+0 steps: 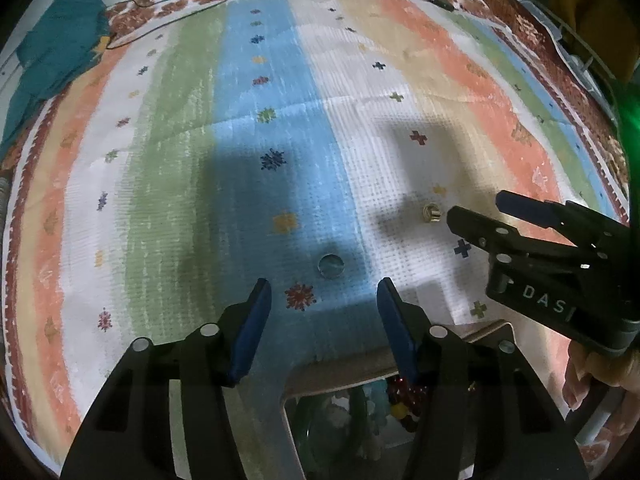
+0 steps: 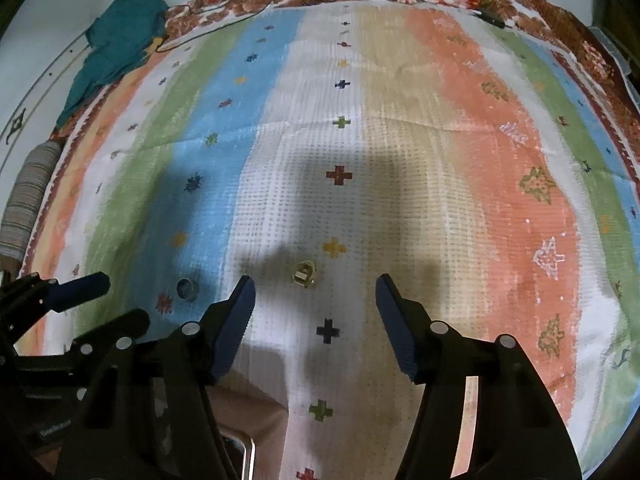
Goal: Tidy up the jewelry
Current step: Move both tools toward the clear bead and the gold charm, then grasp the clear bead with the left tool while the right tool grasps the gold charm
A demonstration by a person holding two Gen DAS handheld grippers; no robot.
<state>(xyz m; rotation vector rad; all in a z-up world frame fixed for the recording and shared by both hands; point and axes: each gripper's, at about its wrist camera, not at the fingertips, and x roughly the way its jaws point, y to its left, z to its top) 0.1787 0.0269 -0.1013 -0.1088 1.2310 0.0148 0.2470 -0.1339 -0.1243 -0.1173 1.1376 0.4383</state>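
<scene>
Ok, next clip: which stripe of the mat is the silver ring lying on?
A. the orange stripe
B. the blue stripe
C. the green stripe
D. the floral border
B: the silver ring lies flat on the blue stripe of the striped mat, just ahead of the left tongs, while the gold ring sits over on the white stripe.
</scene>
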